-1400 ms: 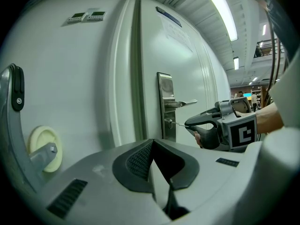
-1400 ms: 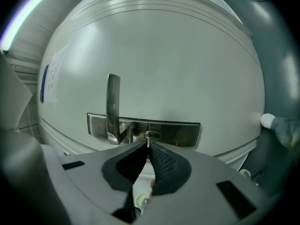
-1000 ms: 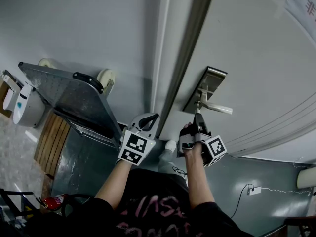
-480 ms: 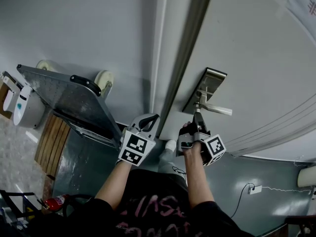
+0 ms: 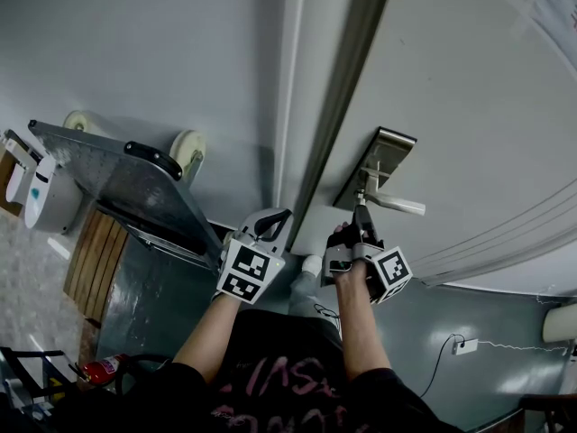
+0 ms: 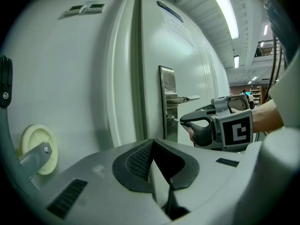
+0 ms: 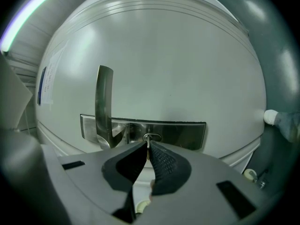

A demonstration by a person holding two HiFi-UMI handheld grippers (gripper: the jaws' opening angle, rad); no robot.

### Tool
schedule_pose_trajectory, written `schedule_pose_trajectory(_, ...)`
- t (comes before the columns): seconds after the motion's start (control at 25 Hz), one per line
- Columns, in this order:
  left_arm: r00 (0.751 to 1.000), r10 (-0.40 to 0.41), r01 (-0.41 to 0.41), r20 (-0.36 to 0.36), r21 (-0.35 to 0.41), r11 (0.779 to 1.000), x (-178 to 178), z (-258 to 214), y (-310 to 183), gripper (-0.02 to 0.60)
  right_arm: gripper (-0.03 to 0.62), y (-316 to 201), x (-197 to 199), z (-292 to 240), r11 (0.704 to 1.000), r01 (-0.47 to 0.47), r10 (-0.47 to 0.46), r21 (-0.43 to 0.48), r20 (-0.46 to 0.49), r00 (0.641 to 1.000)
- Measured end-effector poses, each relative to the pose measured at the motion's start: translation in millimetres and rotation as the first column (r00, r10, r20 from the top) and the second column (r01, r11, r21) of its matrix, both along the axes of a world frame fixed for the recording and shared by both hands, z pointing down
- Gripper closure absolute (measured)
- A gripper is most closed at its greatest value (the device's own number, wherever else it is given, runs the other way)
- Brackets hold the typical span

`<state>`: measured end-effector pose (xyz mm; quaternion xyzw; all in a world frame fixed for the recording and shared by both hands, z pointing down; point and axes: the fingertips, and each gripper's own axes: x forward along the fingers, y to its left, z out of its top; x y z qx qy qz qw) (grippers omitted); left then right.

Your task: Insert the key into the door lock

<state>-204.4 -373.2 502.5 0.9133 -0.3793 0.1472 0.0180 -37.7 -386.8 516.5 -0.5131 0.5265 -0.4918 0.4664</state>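
starting nearest: right gripper (image 7: 146, 147), what's it got? (a)

jaws pinched together on the key (image 7: 147, 141), gripped by its head so the blade sticks straight out ahead. it's a thin hold, but it leaves the shaft free to go in. (b)

and the left gripper (image 6: 152, 141)? (a)

jaws closed on nothing. it's parked low and to the left of the right one, apart from the door. my read: it's kept clear so it doesn't crowd the lock. it also gives a handy side look. (b)

where's the key tip? (a)

at the lock cylinder (image 7: 151, 138), on the steel plate (image 7: 183, 134), near the root of the lever handle (image 7: 104, 97). side-on, the key bridges the jaw tips and the cylinder. whether it's seated or only at the mouth of the slot is too small to call. (b)

alignment? (a)

the gripper points square at the door (image 7: 164, 64), with the key in line with the cylinder. that looks right for a straight push. a tilt would likely bind it. (b)

anything further out? (a)

a flatbed trolley (image 5: 117, 174) tipped up against the wall, left of the door frame and well apart. not in play. (b)
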Motion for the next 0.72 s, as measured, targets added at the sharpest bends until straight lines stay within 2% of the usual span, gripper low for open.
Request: schedule_pose_trajectory(0.72,0.999,0.038,-0.038,0.002,0.009,0.999,5.6,0.1,9.4,0.569,0.514,2.0,-1.4,-1.4,0.999,0.034,-0.033,0.002,-0.111,0.993)
